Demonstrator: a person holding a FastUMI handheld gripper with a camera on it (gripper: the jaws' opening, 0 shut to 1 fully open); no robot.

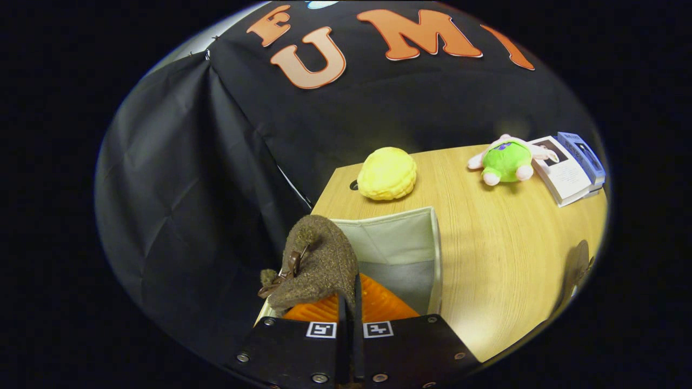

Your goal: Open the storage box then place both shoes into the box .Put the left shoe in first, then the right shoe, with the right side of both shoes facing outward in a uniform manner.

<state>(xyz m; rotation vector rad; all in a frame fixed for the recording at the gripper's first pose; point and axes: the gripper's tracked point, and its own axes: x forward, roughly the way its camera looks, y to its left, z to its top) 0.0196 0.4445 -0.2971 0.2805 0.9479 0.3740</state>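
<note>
The shoe [319,265] is a brown felt-like slipper with a small dark bow at its side and an orange ribbed sole; it hangs over the open storage box [403,237], a pale fabric bin on the tabletop [503,254]; the hand-held gripper [350,302] has its fingers drawn nearly together, pinching the shoe's rim. Beyond the box lie a yellow plush [387,174], a green plush toy [506,160] and a book [565,173]; a second shoe [577,267] sits well apart.

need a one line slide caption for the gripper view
Gripper, jaws nearly closed on a brown shoe, holds it over the open storage box on the wooden table.
</note>
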